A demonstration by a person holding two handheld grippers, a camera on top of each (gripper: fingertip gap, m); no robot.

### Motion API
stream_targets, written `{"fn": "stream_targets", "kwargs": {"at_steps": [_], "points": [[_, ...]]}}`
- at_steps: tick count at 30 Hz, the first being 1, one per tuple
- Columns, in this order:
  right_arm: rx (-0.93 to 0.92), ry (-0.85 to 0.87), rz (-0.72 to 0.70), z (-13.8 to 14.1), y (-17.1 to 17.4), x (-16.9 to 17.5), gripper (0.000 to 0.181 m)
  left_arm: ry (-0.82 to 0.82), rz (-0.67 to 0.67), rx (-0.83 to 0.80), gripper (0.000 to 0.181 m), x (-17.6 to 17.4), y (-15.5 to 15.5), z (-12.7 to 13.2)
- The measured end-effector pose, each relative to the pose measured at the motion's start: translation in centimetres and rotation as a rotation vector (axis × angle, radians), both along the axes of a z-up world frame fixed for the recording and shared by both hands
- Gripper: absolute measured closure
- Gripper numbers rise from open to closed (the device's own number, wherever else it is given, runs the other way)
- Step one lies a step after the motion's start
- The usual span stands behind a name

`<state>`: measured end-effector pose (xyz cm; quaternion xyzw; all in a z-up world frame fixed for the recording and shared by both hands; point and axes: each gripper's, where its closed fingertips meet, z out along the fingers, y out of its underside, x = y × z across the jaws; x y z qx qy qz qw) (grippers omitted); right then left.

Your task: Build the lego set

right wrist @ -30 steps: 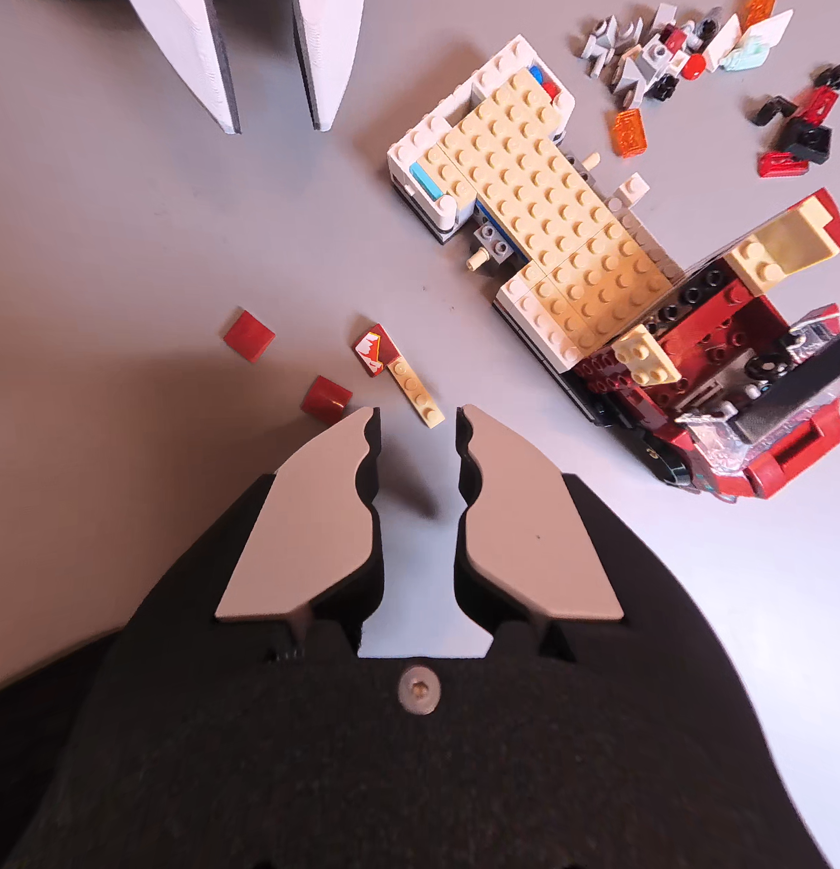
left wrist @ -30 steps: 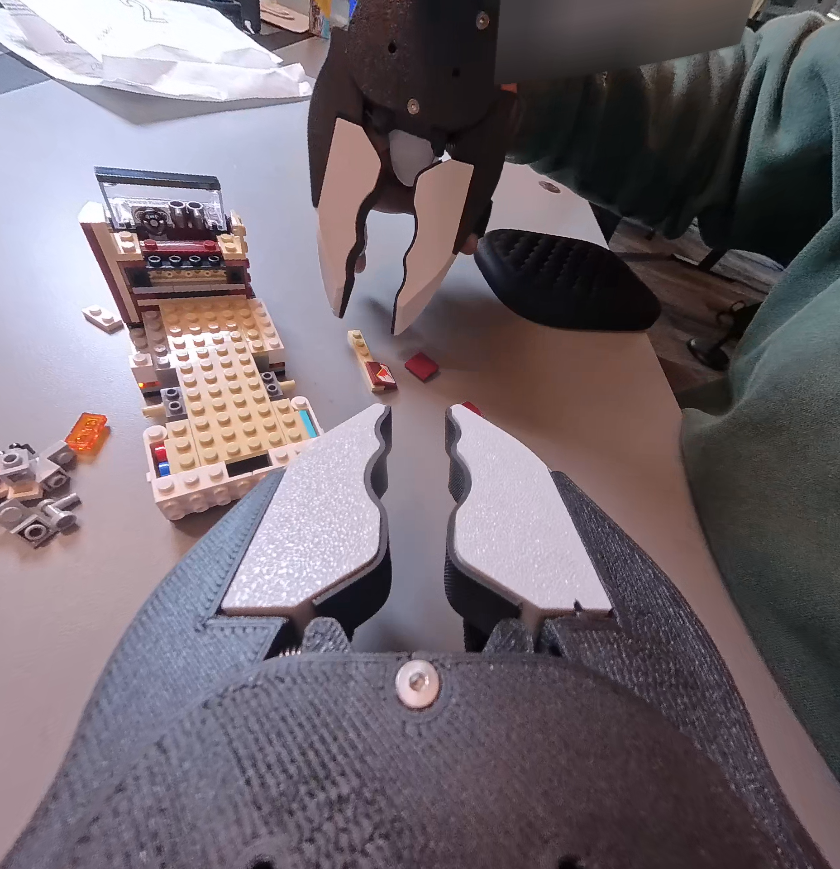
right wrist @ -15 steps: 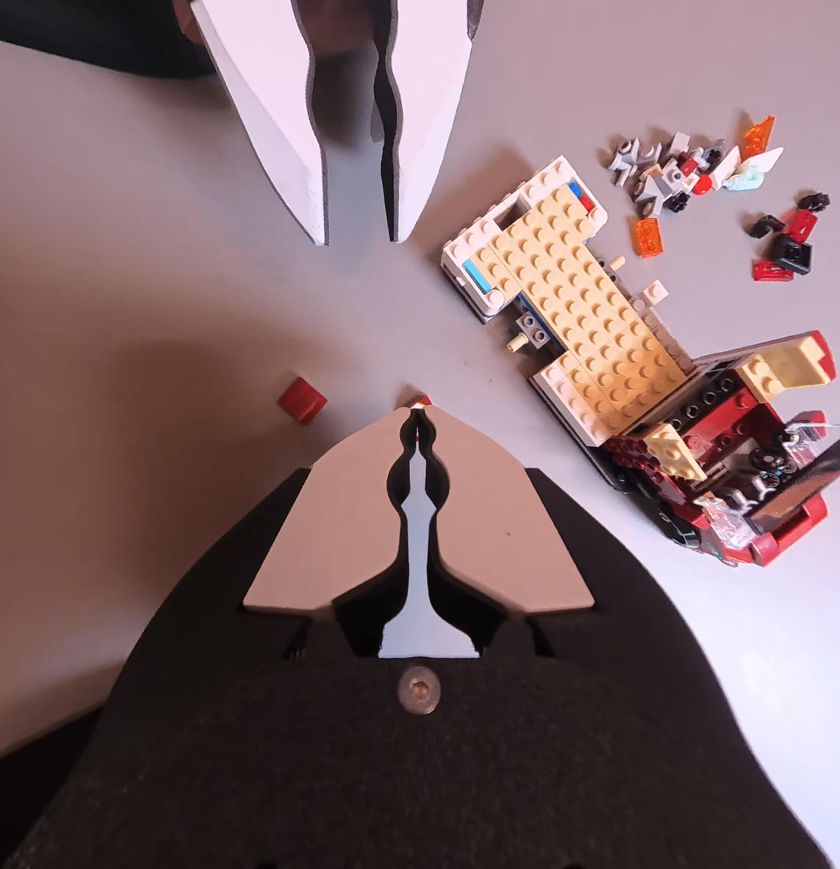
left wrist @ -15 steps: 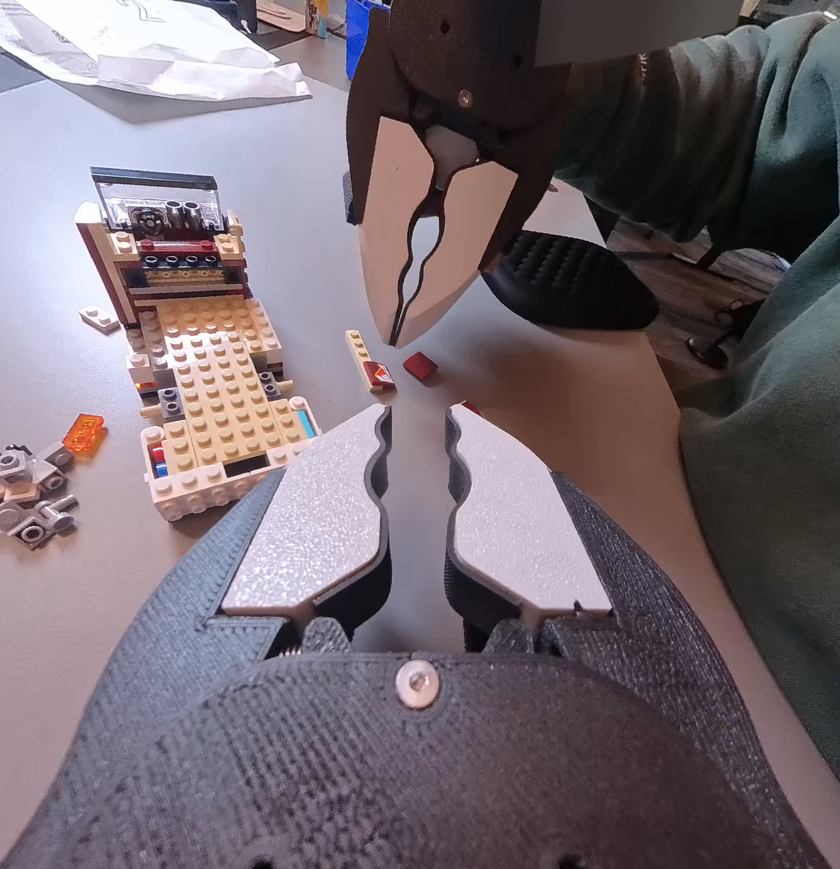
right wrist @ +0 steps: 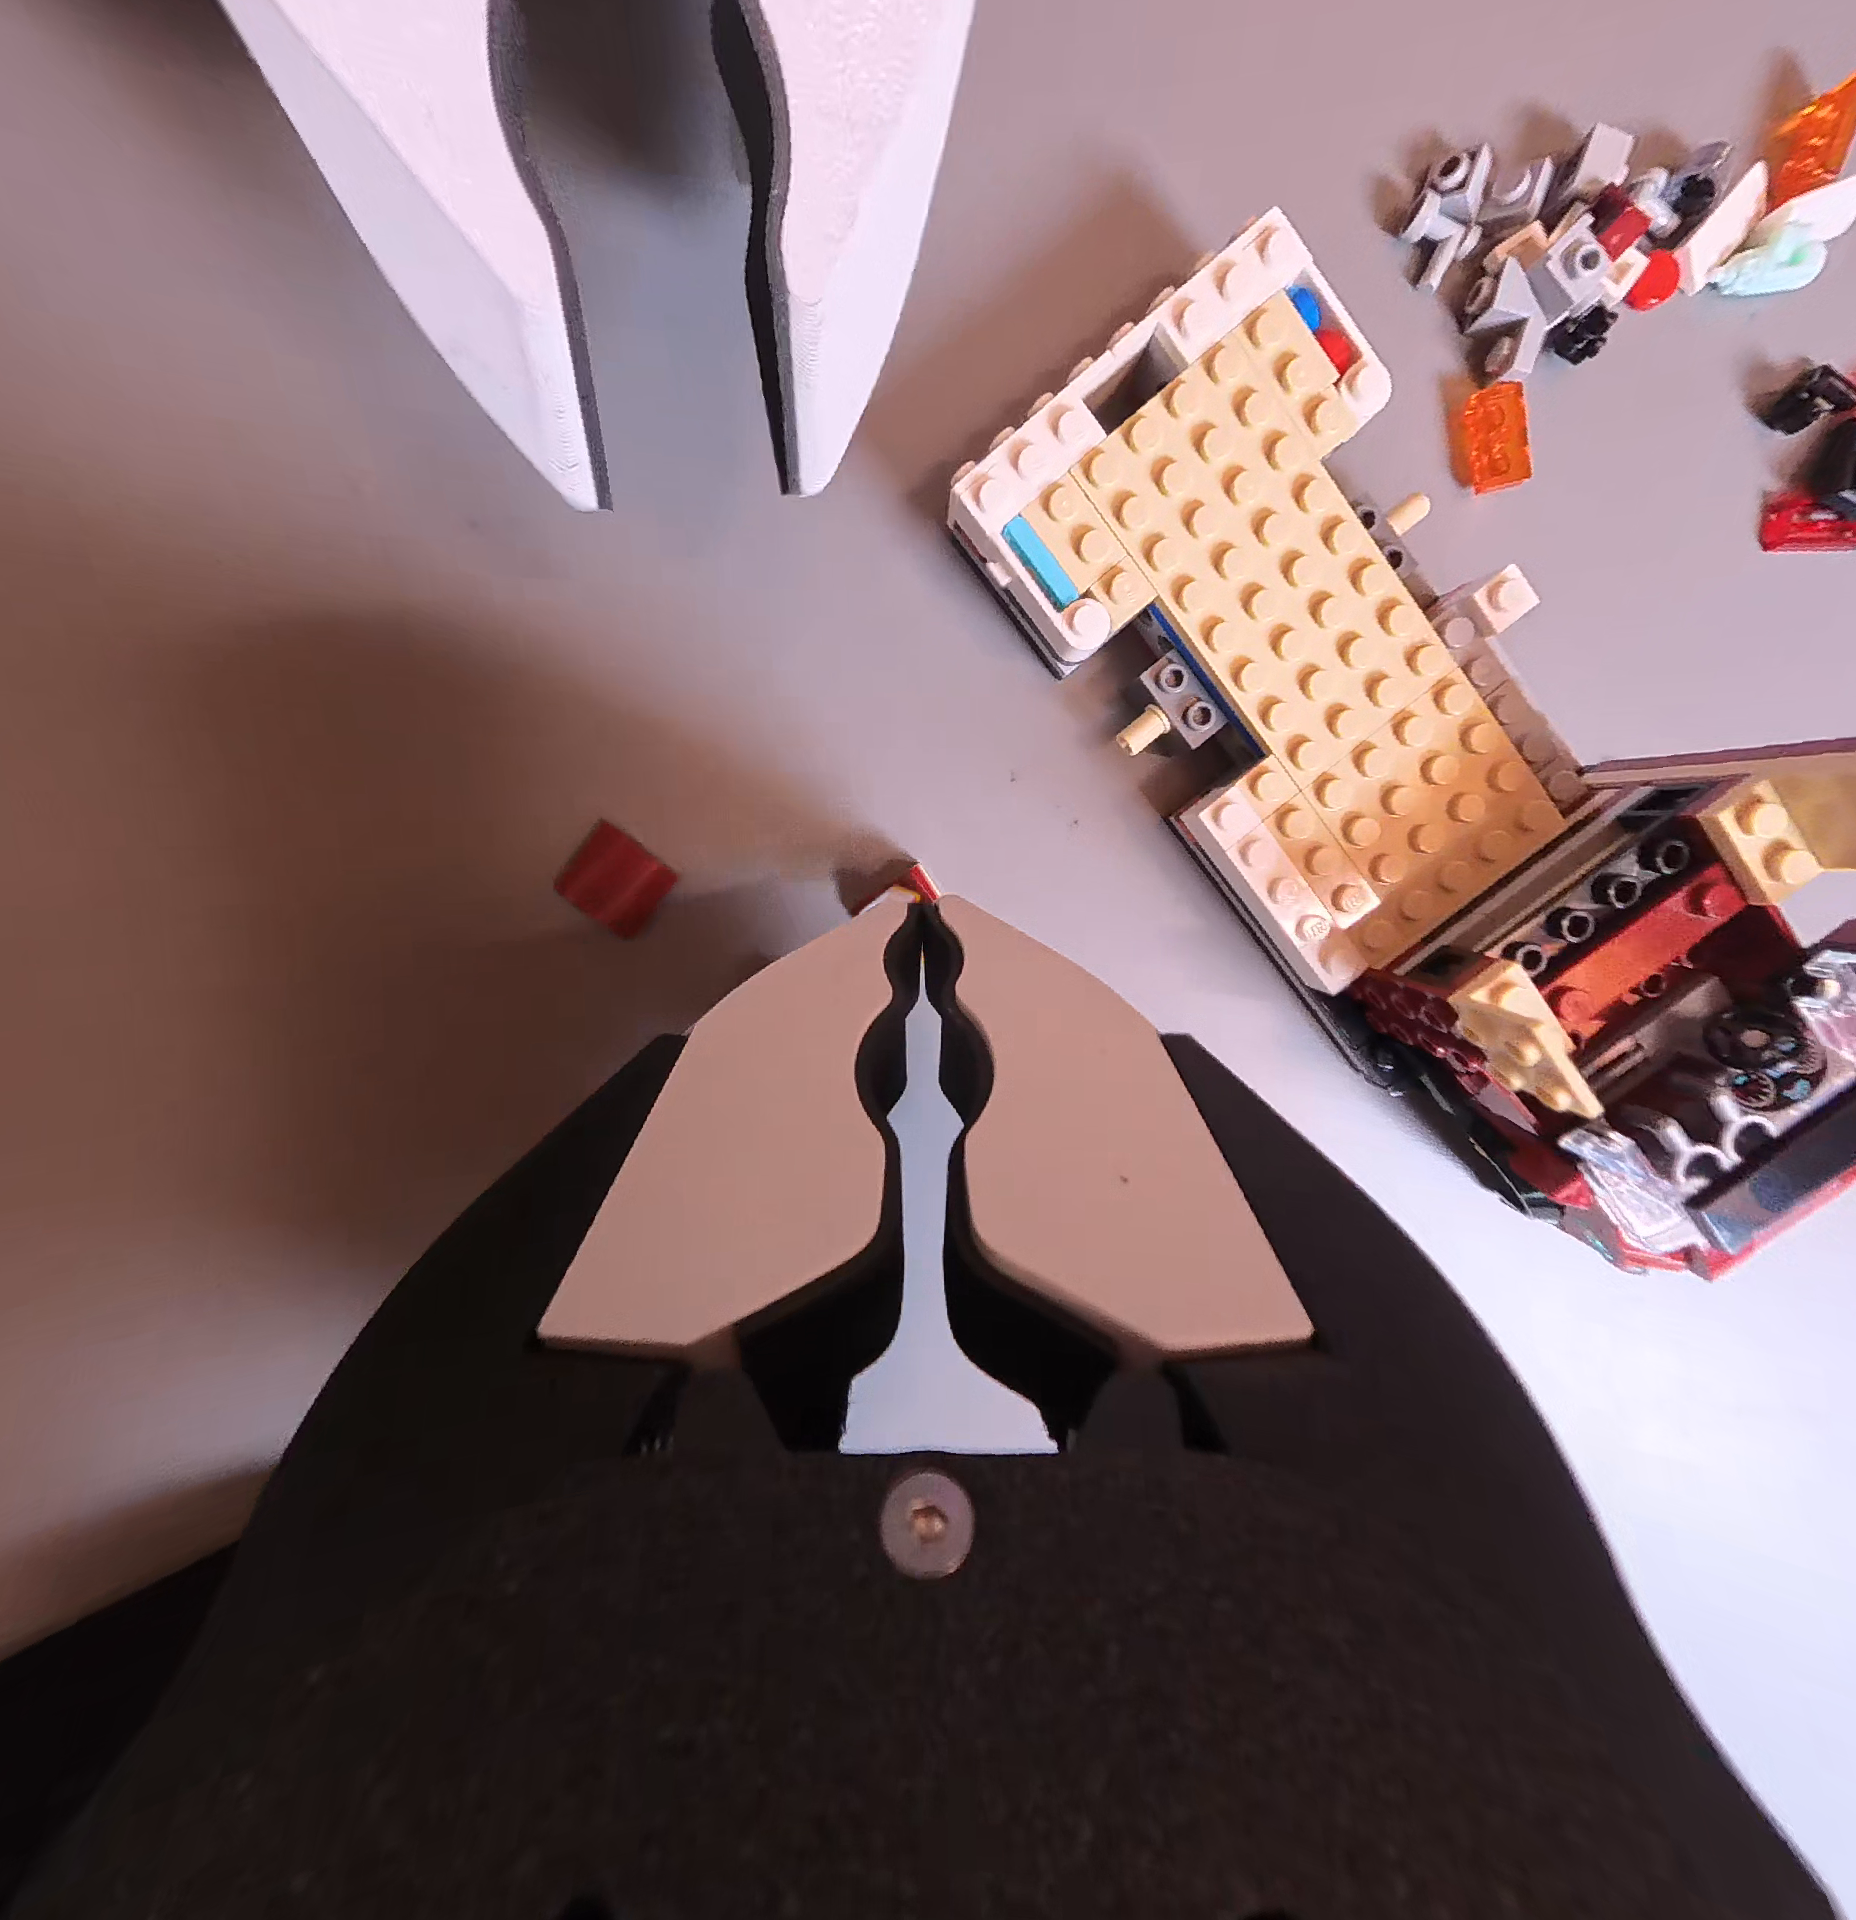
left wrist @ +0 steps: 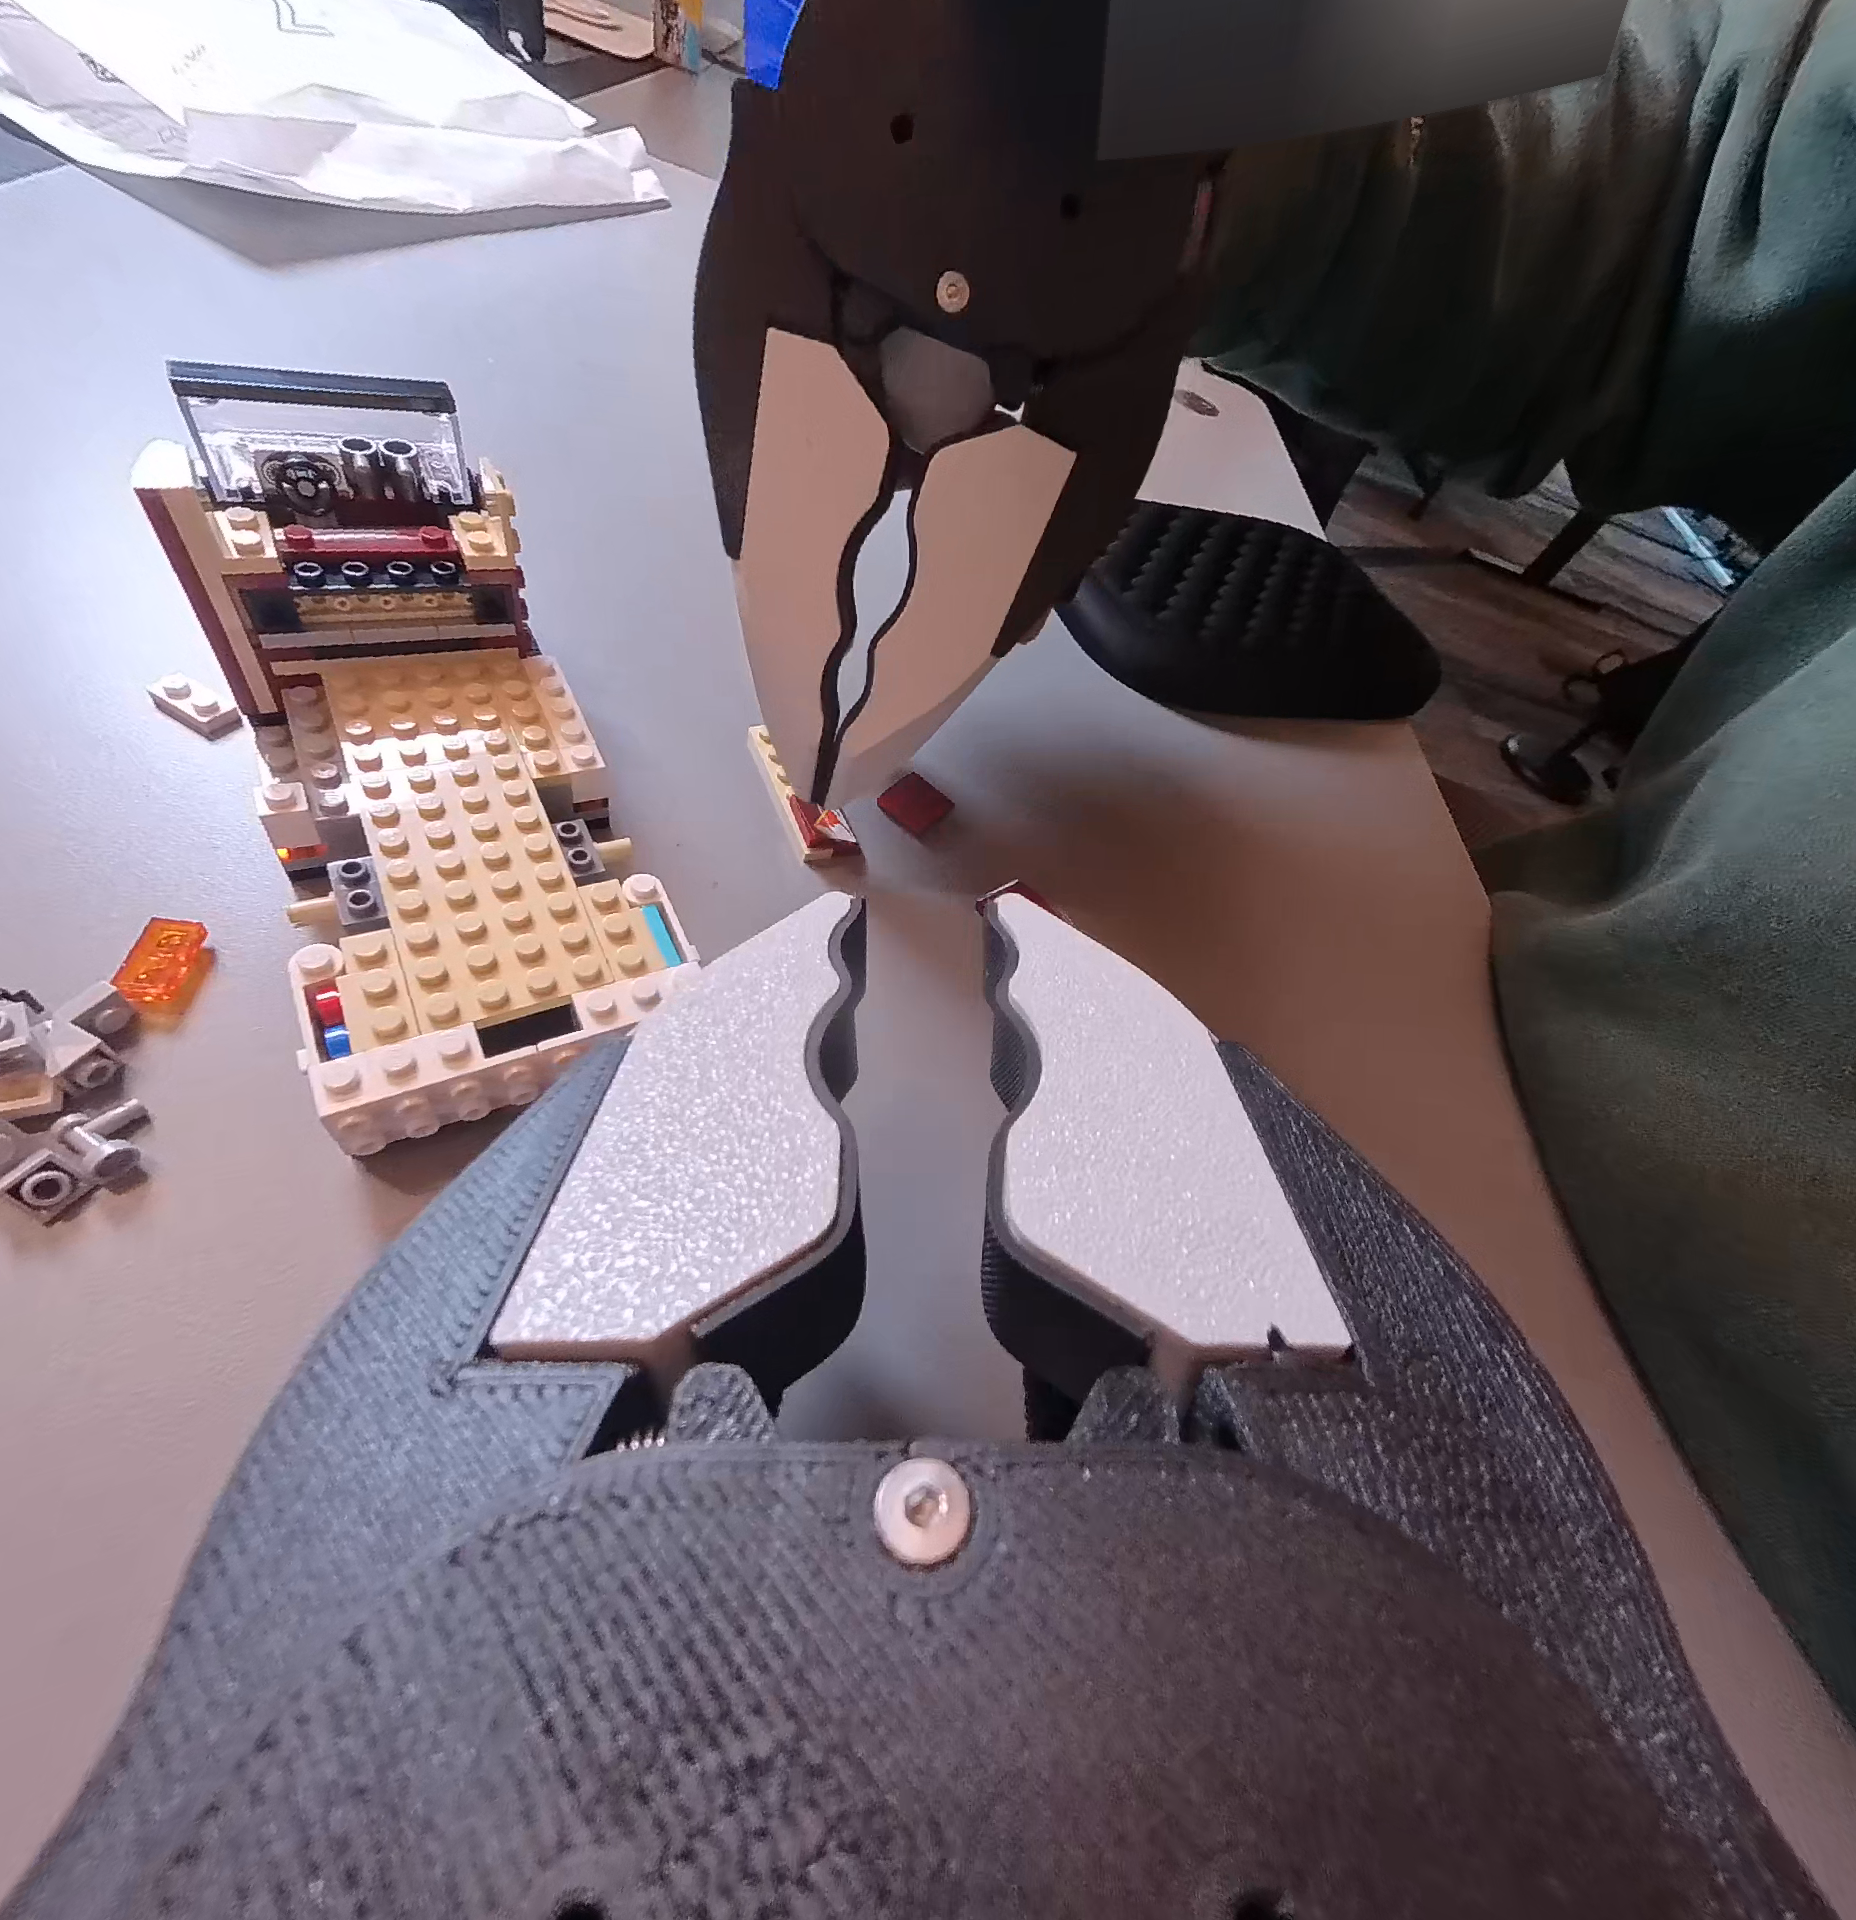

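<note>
Since a second ago the right gripper has been lowered from above the table and its jaws drawn together; the tips are now seen pressed at the red printed end of the small tan strip, though whether the piece is truly clamped or merely touched cannot be told. The strip is still lying on the grey table, just beside a loose dark red tile. This is judged to be a pick-up begun but not completed. The left gripper is held low over the table with its jaws apart and nothing between them, as before. The partly built vehicle is unmoved, well to one side: a studded tan floor edged in white bricks, with a dark red cab and a clear windscreen. The pads are pale and pebbled, with wavy inner edges, set in ribbed black printed shells. Small grey, red and orange loose parts are noted beyond the model.
</note>
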<state>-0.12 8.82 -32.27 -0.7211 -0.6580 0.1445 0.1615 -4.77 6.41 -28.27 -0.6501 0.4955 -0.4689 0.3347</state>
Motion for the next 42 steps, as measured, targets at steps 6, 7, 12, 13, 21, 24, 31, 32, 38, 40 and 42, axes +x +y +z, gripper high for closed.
{"fn": "stream_targets", "kwargs": {"at_steps": [6, 7, 12, 13, 21, 24, 31, 32, 38, 40, 42], "points": [[-0.025, -0.030, 0.002, -0.4, 0.1, -0.1, 0.181, 0.001, -0.004, -0.001, 0.160, 0.0, -0.1, 0.0], [-0.029, -0.035, 0.003, -0.4, 0.2, -0.1, 0.181, 0.001, -0.004, -0.002, 0.160, 0.0, -0.1, 0.0], [-0.022, -0.087, 0.025, -0.5, 0.2, -0.1, 0.181, -0.001, -0.004, -0.007, 0.160, 0.0, -0.1, 0.0], [-0.020, -0.099, 0.028, -0.5, 0.2, -0.1, 0.181, -0.001, -0.004, -0.007, 0.160, 0.0, -0.1, 0.0], [-0.022, -0.207, 0.030, -0.7, 0.2, -0.1, 0.181, 0.003, -0.012, -0.003, 0.160, 0.0, -0.2, -0.1], [-0.049, -0.232, 0.038, -0.6, -0.5, -0.1, 0.181, 0.002, -0.016, 0.004, 0.161, 0.0, -0.4, -0.1], [0.026, -0.111, -0.008, 0.0, 0.0, -1.7, 0.181, -0.023, -0.006, 0.013, 0.161, -0.1, -0.3, 0.3], [0.012, -0.069, -0.021, 0.9, 0.0, -1.9, 0.181, -0.025, -0.006, 0.011, 0.161, -0.1, -0.3, 0.3], [0.103, 0.067, -0.147, 2.7, 2.6, 0.0, 0.181, -0.032, -0.005, -0.017, 0.160, -0.1, -0.1, 0.4], [0.057, 0.075, -0.173, 1.4, 2.6, 1.1, 0.144, -0.028, -0.002, -0.019, 0.160, -0.1, 0.0, 0.3], [0.038, 0.074, -0.173, 0.5, 2.6, 1.9, 0.141, -0.023, 0.001, -0.021, 0.160, -0.1, 0.0, 0.2]]}}
